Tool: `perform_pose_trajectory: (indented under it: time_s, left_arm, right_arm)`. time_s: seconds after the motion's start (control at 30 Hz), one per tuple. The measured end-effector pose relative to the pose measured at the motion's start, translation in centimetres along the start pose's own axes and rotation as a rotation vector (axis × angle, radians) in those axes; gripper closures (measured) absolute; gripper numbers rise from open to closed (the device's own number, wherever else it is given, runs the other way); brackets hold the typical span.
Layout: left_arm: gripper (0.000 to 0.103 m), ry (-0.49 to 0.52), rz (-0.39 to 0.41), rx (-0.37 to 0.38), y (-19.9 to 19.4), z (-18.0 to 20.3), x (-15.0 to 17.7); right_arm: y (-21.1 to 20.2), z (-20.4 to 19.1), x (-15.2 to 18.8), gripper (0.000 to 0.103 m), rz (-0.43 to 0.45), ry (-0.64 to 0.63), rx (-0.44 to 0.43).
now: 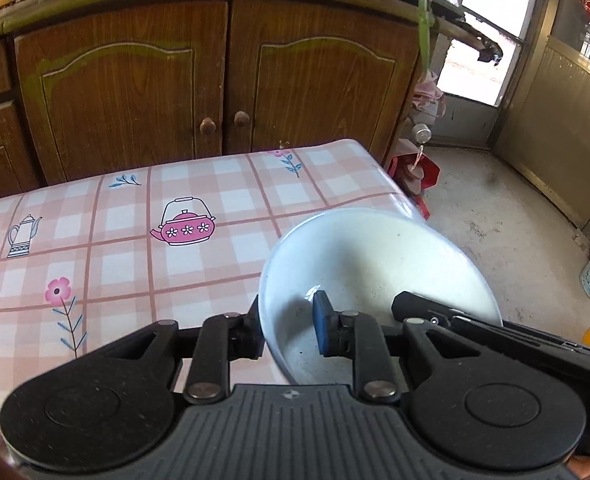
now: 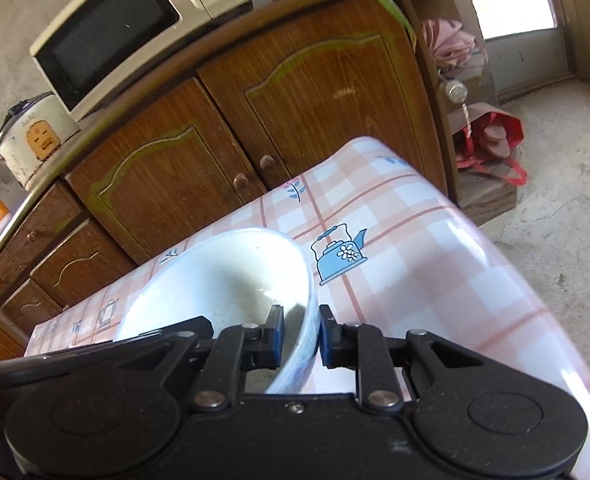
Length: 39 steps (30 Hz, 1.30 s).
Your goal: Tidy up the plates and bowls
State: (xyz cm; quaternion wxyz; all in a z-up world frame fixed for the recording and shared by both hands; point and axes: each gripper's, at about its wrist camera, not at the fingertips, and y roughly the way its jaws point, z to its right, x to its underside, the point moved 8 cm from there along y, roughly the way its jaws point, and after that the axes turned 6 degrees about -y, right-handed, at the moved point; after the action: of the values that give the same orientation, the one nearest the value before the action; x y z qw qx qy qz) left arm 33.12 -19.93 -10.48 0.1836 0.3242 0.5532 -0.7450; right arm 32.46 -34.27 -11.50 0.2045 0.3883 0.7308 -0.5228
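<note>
A white bowl hangs tilted above the right end of the table with the pink checked cloth. My left gripper is shut on its left rim, with one blue pad inside the bowl and the other finger outside. The right gripper's black frame reaches in from the right. In the right wrist view the same bowl sits left of centre, and my right gripper is shut on its right wall, one pad on each side. The tablecloth lies beneath.
A brown wooden cabinet stands right behind the table. A microwave and a rice cooker sit on top of it. A red bag lies on the concrete floor to the right, near a doorway.
</note>
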Motion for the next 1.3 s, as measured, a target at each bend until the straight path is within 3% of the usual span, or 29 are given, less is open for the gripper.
perform_pose_trajectory:
  time_s: [0.23, 0.6, 0.97, 1.3]
  left_arm:
    - [0.08, 0.033, 0.077, -0.014, -6.9, 2.8, 2.8]
    - [0.08, 0.064, 0.145, -0.009, -15.9, 3.3, 7.1]
    - [0.08, 0.087, 0.184, -0.026, -21.1, 3.1, 11.3]
    - [0.08, 0.116, 0.225, -0.041, -23.9, 4.3, 12.8]
  right_arm:
    - [-8.6, -1.7, 2.0, 0.079, 0.058, -0.032, 0.008]
    - [-19.3, -5.1, 6.9, 0.079, 0.134, -0.032, 0.036]
    - [-25.1, -7.5, 11.6, 0.079, 0.158, -0.028, 0.018]
    - [-28.3, -7.3, 13.0, 0.079, 0.204, -0.011, -0.018]
